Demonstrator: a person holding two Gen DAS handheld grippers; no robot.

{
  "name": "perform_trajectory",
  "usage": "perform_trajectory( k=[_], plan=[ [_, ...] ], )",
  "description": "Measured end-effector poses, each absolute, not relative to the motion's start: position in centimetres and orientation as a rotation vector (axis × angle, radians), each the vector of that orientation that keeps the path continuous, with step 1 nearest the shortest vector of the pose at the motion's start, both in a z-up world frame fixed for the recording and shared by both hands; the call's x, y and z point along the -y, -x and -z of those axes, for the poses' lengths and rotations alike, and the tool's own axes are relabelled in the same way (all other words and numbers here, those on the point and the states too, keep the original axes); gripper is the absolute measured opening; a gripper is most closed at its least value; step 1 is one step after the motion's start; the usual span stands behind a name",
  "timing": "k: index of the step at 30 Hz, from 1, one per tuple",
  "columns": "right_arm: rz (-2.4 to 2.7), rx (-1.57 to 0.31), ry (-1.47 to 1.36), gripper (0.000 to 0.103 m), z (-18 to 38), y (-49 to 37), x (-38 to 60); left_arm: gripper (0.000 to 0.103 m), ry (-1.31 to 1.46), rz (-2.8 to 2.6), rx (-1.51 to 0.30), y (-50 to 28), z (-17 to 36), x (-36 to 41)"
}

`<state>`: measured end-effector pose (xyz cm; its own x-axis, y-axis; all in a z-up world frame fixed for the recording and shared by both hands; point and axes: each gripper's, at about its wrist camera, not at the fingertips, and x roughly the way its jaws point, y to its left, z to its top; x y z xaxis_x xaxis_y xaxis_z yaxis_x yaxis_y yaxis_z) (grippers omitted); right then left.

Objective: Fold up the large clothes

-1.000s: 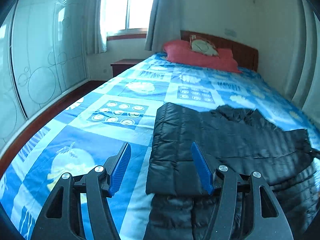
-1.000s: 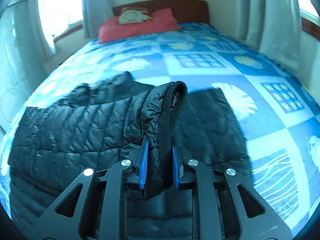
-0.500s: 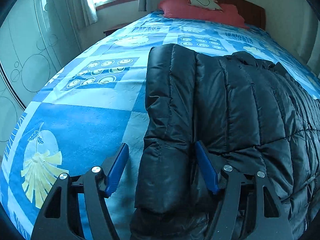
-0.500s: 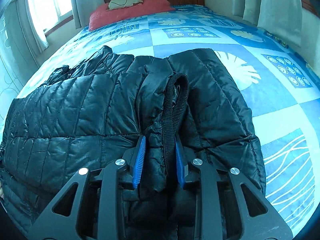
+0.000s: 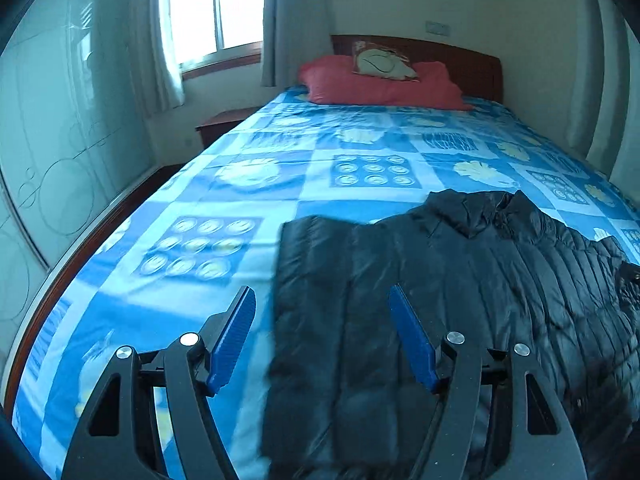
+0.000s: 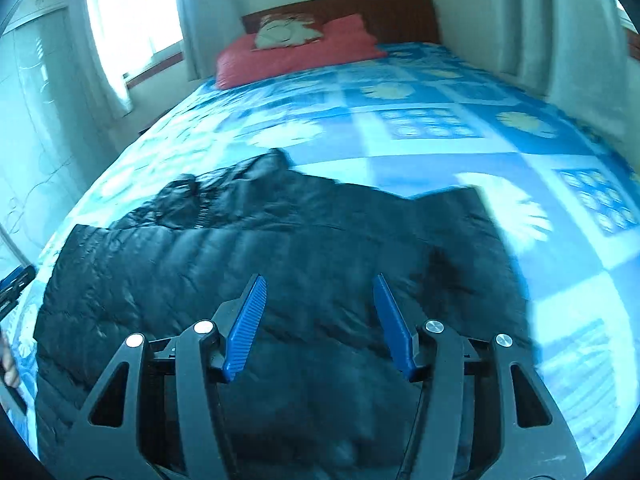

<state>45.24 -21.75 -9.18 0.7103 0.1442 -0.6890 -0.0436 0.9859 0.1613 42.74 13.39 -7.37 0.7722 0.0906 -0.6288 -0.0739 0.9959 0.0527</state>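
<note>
A black quilted puffer jacket (image 5: 460,280) lies spread flat on a bed covered by a blue patchwork bedspread (image 5: 320,168) printed with pale leaf and circle panels, near the foot end where the person stands. The left gripper (image 5: 322,334), black with blue ribbed pads, hangs above the jacket's folded-in left edge with its jaws spread wide and nothing pinched; that edge sits below and between the pads but is not touched. The right gripper (image 6: 318,322) hovers over the middle of the jacket (image 6: 260,272), its jaws opening, with only flat padding beneath and nothing between the pads. Both point down at the garment, which suggests a fold has just been laid and let go, and the hands are free for the next one. The left view alone shows the jacket's straight, doubled left side, the collar bunched toward the far end, and a wooden nightstand (image 5: 224,126) beside the bed. The right view alone shows the jacket's right edge against the bedspread (image 6: 460,136), and, at its far left rim, a sliver of the other gripper with part of a hand (image 6: 10,364). Both views show a red pillow (image 5: 380,84) by the wooden headboard (image 5: 460,64); motion blur softens the right view.
</note>
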Motion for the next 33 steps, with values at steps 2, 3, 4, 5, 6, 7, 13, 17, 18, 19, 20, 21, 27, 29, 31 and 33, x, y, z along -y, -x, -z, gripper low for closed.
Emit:
perform_trajectory(
  k=[2, 3, 4, 5, 6, 7, 13, 17, 18, 19, 20, 21, 27, 29, 31, 33],
  plan=[
    [-0.125, -0.796, -0.111, 0.056, 10.1, -46.9, 20.1, 0.069, -0.046, -0.088, -0.701, -44.6, 8.2, -12.3],
    [-0.135, -0.808, -0.105, 0.056, 10.7, -47.6, 19.4, 0.069, -0.061, -0.089, -0.712, -45.3, 8.7, -11.8],
    [-0.135, -0.82, -0.097, 0.056, 11.3, -48.0, 19.0, 0.069, -0.086, -0.094, -0.725, -46.1, 9.4, -11.3],
    [-0.125, -0.827, -0.084, 0.056, 11.7, -48.4, 18.6, 0.069, -0.105, -0.104, -0.734, -46.6, 10.0, -11.1],
    [-0.108, -0.834, -0.059, 0.057, 12.5, -48.7, 18.2, 0.069, -0.118, -0.111, -0.747, -47.2, 10.6, -11.1],
    [-0.1, -0.838, -0.046, 0.058, 13.0, -48.9, 18.1, 0.069, -0.128, -0.118, -0.789, -48.1, 11.8, -11.1],
    [-0.107, -0.842, -0.05, 0.059, 13.7, -49.0, 18.1, 0.07, -0.112, -0.125, -0.844, -48.9, 13.7, -11.7],
    [-0.116, -0.815, -0.074, 0.06, 11.6, -47.0, 19.3, 0.069, -0.055, -0.098, -0.788, -46.4, 11.3, -12.4],
    [-0.1, -0.798, -0.077, 0.061, 11.1, -45.9, 20.2, 0.069, -0.051, -0.103, -0.756, -45.3, 10.7, -12.9],
    [-0.087, -0.796, -0.078, 0.061, 11.1, -45.2, 20.9, 0.069, -0.053, -0.115, -0.745, -44.9, 10.5, -13.2],
    [-0.076, -0.803, -0.08, 0.061, 11.3, -44.6, 21.6, 0.069, -0.047, -0.13, -0.741, -44.5, 10.6, -13.9],
    [-0.053, -0.829, -0.08, 0.061, 12.1, -44.1, 22.5, 0.069, -0.033, -0.144, -0.745, -44.3, 10.9, -14.7],
    [-0.065, -0.856, -0.099, 0.06, 14.6, -44.1, 23.7, 0.075, 0.087, -0.115, -0.916, -46.3, 15.1, -18.0],
    [-0.058, -0.852, -0.082, 0.06, 14.2, -44.0, 23.4, 0.075, 0.04, -0.131, -0.911, -46.2, 14.7, -17.5],
    [-0.062, -0.852, -0.099, 0.06, 13.2, -43.0, 23.6, 0.074, 0.036, -0.13, -0.902, -45.3, 13.9, -17.5],
    [-0.072, -0.842, -0.105, 0.061, 11.6, -40.8, 24.1, 0.074, 0.051, -0.106, -0.902, -43.6, 13.1, -18.0]
  ],
)
